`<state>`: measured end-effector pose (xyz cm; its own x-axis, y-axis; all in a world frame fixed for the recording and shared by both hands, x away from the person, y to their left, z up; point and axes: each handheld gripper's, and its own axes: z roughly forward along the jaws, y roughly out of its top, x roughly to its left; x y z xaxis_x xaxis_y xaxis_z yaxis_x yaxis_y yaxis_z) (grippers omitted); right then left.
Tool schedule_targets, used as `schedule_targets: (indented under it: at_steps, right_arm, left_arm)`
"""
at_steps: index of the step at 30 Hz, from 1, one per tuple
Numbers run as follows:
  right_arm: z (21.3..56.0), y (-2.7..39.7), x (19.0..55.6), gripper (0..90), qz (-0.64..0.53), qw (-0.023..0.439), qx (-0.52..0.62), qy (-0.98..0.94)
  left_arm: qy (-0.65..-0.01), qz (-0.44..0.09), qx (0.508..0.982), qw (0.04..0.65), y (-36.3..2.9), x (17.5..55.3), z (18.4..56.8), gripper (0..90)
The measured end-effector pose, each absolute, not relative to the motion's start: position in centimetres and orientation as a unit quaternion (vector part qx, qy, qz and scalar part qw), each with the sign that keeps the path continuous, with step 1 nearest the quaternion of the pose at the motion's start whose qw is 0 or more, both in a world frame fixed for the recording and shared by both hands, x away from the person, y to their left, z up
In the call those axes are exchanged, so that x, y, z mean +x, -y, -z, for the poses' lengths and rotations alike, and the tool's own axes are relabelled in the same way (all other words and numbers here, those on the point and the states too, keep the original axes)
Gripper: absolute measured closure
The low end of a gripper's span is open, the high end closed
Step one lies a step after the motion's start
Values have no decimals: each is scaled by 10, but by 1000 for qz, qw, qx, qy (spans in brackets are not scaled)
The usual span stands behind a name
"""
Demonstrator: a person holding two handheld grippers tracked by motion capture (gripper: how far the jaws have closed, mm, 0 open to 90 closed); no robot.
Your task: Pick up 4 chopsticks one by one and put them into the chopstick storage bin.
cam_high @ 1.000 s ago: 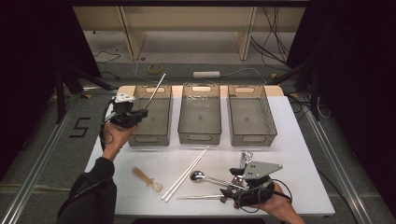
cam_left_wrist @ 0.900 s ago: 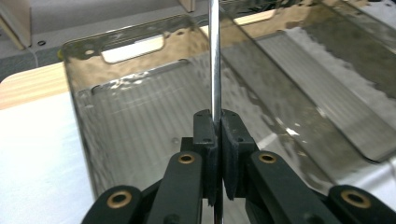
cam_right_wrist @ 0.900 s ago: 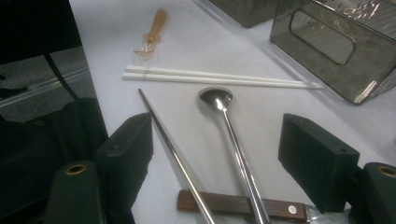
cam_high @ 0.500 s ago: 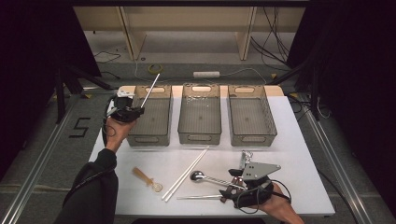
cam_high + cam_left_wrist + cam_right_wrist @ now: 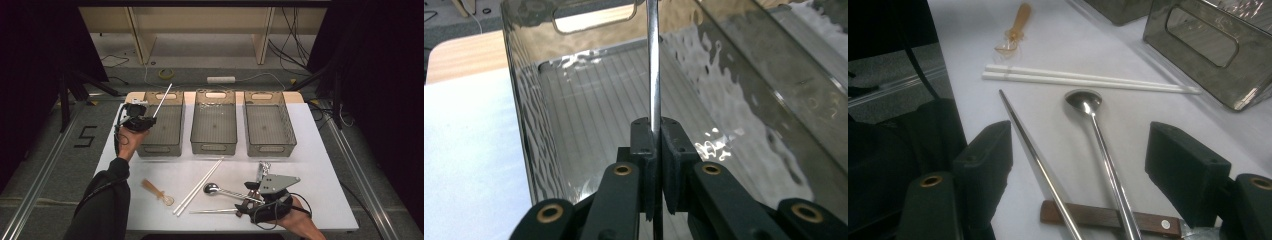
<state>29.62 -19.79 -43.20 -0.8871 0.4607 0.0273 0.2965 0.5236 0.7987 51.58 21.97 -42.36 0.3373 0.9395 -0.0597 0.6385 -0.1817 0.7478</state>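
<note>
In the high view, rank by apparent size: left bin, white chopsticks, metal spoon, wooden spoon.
1. Left bin, clearly largest.
2. White chopsticks.
3. Metal spoon, near the chopsticks in length but its handle runs under the right tongs, so that order is unsure.
4. Wooden spoon, smallest.

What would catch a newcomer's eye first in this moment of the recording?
Most striking is the left gripper, shut on a thin metal chopstick that slants up over the leftmost of three clear bins. Next come the utensils on the white table near the open right gripper: a long metal spoon, a pair of white chopsticks and a small wooden spoon.
</note>
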Motion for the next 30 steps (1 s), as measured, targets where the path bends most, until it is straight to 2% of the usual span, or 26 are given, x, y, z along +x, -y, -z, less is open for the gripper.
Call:
schedule_targets:
  at_steps: [2, 4, 7, 15, 20, 23, 30]
  right_arm:
    - [432, 198, 296, 281, -437, 93, 219, -868]
    - [432, 198, 296, 280, -435, 94, 218, -868]
    - [432, 197, 296, 280, -434, 96, 217, -869]
    - [431, 196, 295, 303, -404, 99, 207, -886]
    - [432, 195, 297, 321, -365, 100, 201, -903]
    - [434, 194, 298, 333, -344, 94, 199, -913]
    - [441, 191, 297, 380, -287, 100, 177, -936]
  left_arm:
    - [-537, -214, 737, 349, -220, 516, 425, 817]
    - [-543, -214, 732, 352, -220, 515, 425, 734]
    - [-549, -203, 726, 361, -220, 513, 423, 668]
    - [-531, -187, 725, 397, -212, 486, 412, 382]
    - [-495, -181, 728, 438, -208, 456, 401, 293]
    - [-479, -164, 741, 441, -204, 446, 394, 239]
    - [-446, -150, 753, 460, -197, 416, 391, 188]
